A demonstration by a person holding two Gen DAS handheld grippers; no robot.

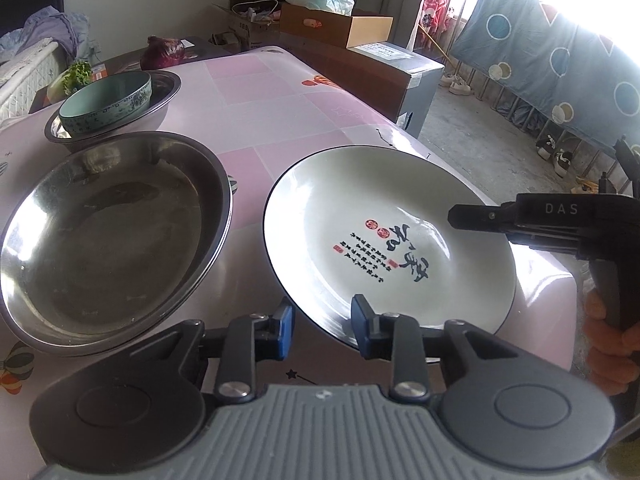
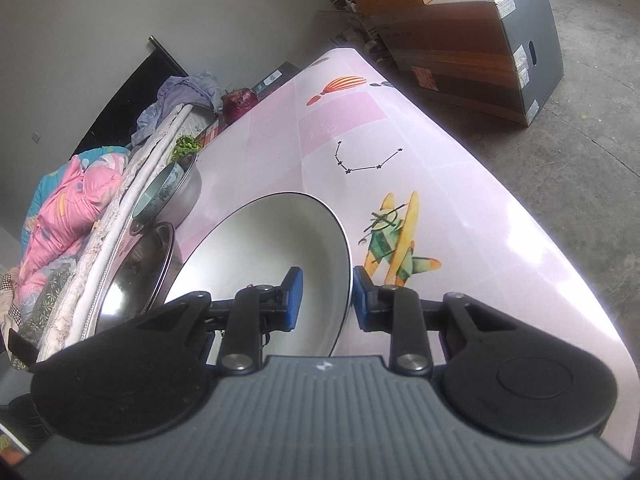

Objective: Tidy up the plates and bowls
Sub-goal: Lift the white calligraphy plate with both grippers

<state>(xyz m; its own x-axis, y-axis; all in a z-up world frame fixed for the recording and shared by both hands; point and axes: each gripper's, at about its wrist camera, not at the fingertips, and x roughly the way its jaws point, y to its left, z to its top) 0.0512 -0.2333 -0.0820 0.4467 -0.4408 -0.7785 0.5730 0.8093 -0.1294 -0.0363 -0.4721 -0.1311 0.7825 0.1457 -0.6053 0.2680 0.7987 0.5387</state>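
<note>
A white plate with a black rim and calligraphy lies on the pink table, tilted. My right gripper straddles its right rim, jaws open with a gap on the inner side; it shows in the left wrist view. The plate also shows in the right wrist view. My left gripper is open and empty, just short of the plate's near rim. Stacked steel plates lie to the left. A green bowl sits in a steel basin behind them.
The pink table ends close to the right of the plate, with floor beyond. Cardboard boxes stand past the far end. Bedding lies along the table's left side. A red cabbage and greens are at the far left.
</note>
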